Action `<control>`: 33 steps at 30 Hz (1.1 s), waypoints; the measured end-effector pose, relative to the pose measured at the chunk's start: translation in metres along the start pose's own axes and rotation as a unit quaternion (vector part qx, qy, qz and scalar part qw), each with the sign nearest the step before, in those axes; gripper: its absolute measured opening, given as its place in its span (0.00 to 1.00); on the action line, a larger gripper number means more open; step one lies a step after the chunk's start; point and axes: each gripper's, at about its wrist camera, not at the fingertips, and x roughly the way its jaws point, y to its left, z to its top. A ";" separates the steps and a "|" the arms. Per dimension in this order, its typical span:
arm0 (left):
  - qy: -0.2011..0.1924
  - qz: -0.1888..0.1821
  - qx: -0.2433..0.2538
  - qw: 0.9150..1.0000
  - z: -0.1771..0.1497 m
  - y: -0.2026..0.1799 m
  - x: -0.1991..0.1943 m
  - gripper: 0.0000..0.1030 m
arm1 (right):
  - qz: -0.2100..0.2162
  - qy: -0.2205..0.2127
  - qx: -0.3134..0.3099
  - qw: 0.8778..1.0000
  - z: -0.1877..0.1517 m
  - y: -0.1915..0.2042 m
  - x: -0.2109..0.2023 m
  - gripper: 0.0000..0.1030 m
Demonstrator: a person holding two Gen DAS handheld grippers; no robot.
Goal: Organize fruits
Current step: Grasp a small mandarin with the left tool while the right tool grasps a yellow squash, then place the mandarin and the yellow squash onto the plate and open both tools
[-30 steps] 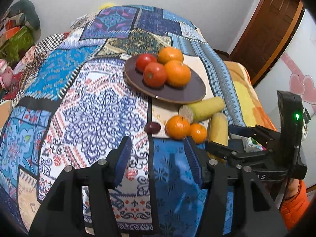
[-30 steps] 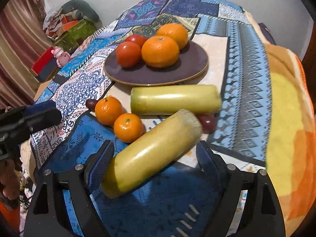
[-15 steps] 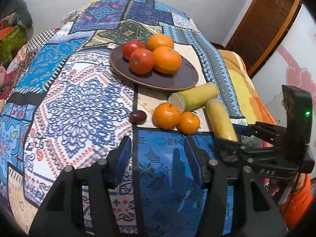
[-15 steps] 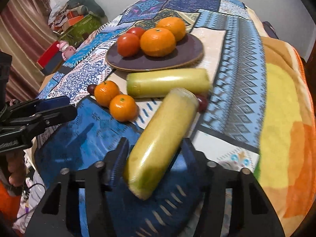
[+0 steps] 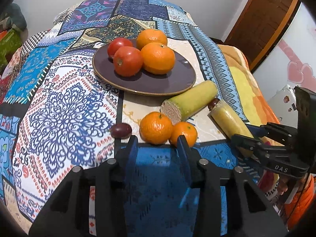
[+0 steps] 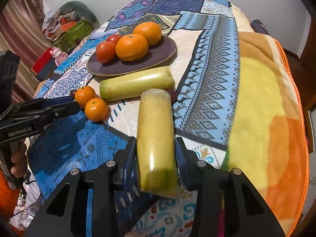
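A dark plate (image 5: 173, 83) holds two tomatoes (image 5: 127, 61) and two oranges (image 5: 158, 58). In front of it lie a yellow-green stalk piece (image 5: 192, 100), two mandarins (image 5: 156, 128) and a dark grape (image 5: 120, 130). My left gripper (image 5: 157, 145) is open and empty, just before the mandarins. My right gripper (image 6: 155, 149) is shut on a second stalk piece (image 6: 156, 134), which points away from it toward the plate (image 6: 167, 49). The right gripper also shows in the left wrist view (image 5: 248, 138). Another grape (image 6: 172, 94) lies partly hidden behind the held piece.
The fruit lies on a bed with a patterned patchwork cover (image 5: 65, 106). An orange-yellow blanket (image 6: 266, 118) covers the right side. Boxes and a pink toy (image 6: 58, 53) stand on the floor at the left. A wooden door (image 5: 262, 19) is at the far right.
My right gripper closed on the near stalk piece and turned it to point straight ahead. My left gripper moved forward toward the mandarins and stayed open.
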 end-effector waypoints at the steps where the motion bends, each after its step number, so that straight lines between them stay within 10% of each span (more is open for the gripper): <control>1: 0.001 0.001 -0.001 1.000 0.002 0.000 0.002 0.40 | 0.002 0.001 0.002 1.000 0.002 0.000 0.003 0.36; 33: -0.063 0.019 -0.007 0.998 0.026 0.011 -0.028 0.36 | 0.007 -0.093 -0.010 0.996 0.042 0.005 -0.025 0.35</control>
